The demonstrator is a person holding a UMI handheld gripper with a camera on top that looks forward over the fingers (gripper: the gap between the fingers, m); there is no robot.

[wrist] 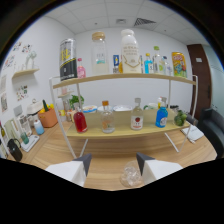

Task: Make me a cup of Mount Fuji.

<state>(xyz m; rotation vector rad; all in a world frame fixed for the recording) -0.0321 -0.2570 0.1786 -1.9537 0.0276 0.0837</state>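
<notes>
2 shelves (125, 77) stand ahead of the gripper (114, 163) on a wooden table (195, 152); the lower one carries 4 small bottles in a row: a red bottle (79, 120), a clear bottle (106, 120), a bottle with a red label (137, 118) and a blue bottle (161, 116); the upper one holds taller containers, among them a large white bottle (129, 51) and a dark canister (68, 60). The gripper's fingers are spread apart and grip nothing; a clear glass (131, 174) with what looks like ice in it rests on the table between them, nearer the right finger; whether that finger touches it I cannot tell.

I judge the glass to be the cup for the drink, and the bottles to be its ingredients, though which ones the recipe needs is not readable from here; no bottle is yet in hand. Risks from this point: the glass sits so close to the right finger that a sideways sweep could knock it over and spill the ice; the 4 bottles stand close together under the upper shelf, so a reach for 1 could topple a neighbour; a wrong pick is likely, since the labels are too small to tell apart.
</notes>
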